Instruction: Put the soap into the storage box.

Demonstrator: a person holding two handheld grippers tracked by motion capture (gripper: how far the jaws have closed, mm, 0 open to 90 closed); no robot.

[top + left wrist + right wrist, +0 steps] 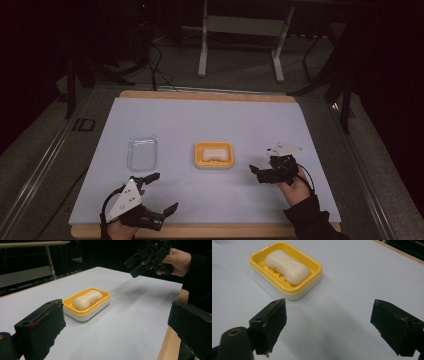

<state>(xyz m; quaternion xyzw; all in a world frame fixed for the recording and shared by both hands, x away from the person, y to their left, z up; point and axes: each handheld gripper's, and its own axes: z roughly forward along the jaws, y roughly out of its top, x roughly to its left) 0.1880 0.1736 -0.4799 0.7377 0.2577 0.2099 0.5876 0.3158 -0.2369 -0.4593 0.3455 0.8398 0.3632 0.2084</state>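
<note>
A yellow soap dish [198, 161] with a white base sits at the table's middle, and a pale bar of soap [214, 153] lies in it. My left gripper [162, 192] hovers open near the front edge, left of the dish, empty. Its view shows the dish [101, 303] and soap [87, 299] beyond the wide-apart jaws of my left gripper [117, 327]. My right gripper [262, 165] is open and empty just right of the dish, pointing at it. From the right gripper [332, 325], the dish [314, 277] and soap [287, 266] lie ahead to the left.
A clear plastic lid [142, 152] lies flat to the left of the dish. A white sheet [210, 120] covers the wooden tabletop [200, 231]. The right gripper [130, 268] and its hand [178, 261] appear far off in the left gripper view. Dark floor and a frame stand behind.
</note>
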